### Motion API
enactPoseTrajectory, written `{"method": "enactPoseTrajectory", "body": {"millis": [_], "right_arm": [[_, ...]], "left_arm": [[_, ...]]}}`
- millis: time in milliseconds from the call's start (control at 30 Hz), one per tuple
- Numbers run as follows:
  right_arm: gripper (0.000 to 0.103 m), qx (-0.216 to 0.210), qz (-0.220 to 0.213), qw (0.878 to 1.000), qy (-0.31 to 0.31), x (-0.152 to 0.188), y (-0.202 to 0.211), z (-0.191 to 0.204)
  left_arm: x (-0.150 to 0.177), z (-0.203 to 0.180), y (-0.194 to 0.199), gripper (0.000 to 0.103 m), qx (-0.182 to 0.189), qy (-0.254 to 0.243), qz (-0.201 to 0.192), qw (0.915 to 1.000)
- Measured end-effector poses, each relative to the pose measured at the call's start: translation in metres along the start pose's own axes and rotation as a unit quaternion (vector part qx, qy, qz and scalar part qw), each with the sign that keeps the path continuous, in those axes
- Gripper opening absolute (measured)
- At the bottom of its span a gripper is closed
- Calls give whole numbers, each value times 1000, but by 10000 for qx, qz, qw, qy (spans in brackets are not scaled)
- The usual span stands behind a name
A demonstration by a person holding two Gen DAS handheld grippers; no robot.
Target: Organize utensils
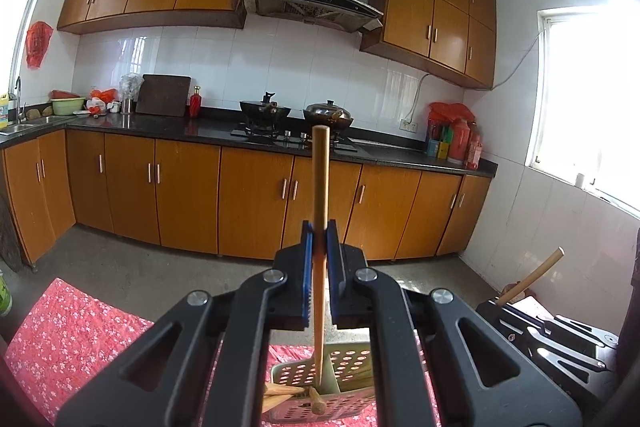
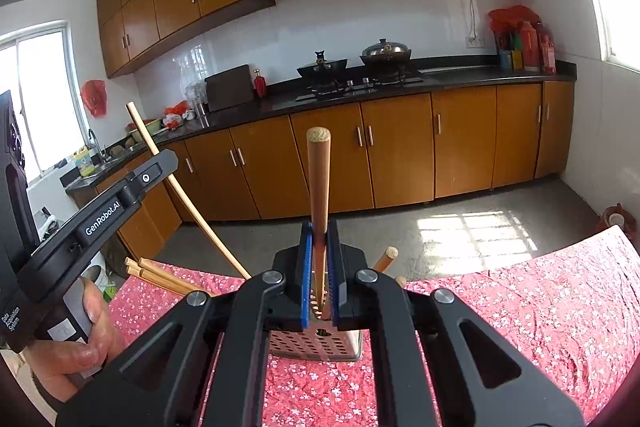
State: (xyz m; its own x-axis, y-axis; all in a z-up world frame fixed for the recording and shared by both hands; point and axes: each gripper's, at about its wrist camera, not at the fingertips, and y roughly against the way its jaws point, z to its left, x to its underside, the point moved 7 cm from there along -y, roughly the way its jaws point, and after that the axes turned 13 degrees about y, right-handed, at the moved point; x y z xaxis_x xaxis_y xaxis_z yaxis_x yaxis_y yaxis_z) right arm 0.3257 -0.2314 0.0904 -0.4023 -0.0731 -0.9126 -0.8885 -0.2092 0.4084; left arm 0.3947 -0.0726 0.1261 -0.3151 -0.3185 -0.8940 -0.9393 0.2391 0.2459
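Observation:
My left gripper (image 1: pixel 319 233) is shut on a thin wooden chopstick (image 1: pixel 320 187) held upright, its lower end in the perforated utensil holder (image 1: pixel 352 367) below. Other wooden utensils (image 1: pixel 280 393) lie in the holder. My right gripper (image 2: pixel 319 233) is shut on a thicker wooden stick (image 2: pixel 319 179), also upright, above the same holder (image 2: pixel 316 345). The left gripper body (image 2: pixel 100 207) and its chopstick (image 2: pixel 180 195) show at the left of the right wrist view. Several chopstick ends (image 2: pixel 152 273) stick out of the holder's left side.
The holder stands on a table with a red flowered cloth (image 2: pixel 520 307). Beyond the table are a concrete floor (image 2: pixel 400 227), orange base cabinets (image 1: pixel 188 195) and a dark counter with a stove and two woks (image 1: pixel 296 115). The right gripper shows at right (image 1: pixel 560 331).

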Motion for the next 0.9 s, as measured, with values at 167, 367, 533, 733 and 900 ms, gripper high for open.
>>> {"method": "enactPoseTrajectory", "body": {"millis": [167,367,533,733,900], "right_arm": [[11,109,-107,9999,2,-5,2,1],[26,249,-154,9996,-31,-6,7,-2],[38,347,-234,9991,-25,-10,14,-4],[49,413,-363,9985,-33,-12,34,-2],[92,639,-661,9956,165,-10,66,9]], "left_arm": [[-4,3,4,23,43,18,-61,10000],[-9,9,14,34,-21,75,-154,9999],[-14,19,26,36,-161,126,-201,9996],[-16,31,53,44,-324,34,-275,9991],[-11,38,99,77,-496,-326,-525,9969]]}}
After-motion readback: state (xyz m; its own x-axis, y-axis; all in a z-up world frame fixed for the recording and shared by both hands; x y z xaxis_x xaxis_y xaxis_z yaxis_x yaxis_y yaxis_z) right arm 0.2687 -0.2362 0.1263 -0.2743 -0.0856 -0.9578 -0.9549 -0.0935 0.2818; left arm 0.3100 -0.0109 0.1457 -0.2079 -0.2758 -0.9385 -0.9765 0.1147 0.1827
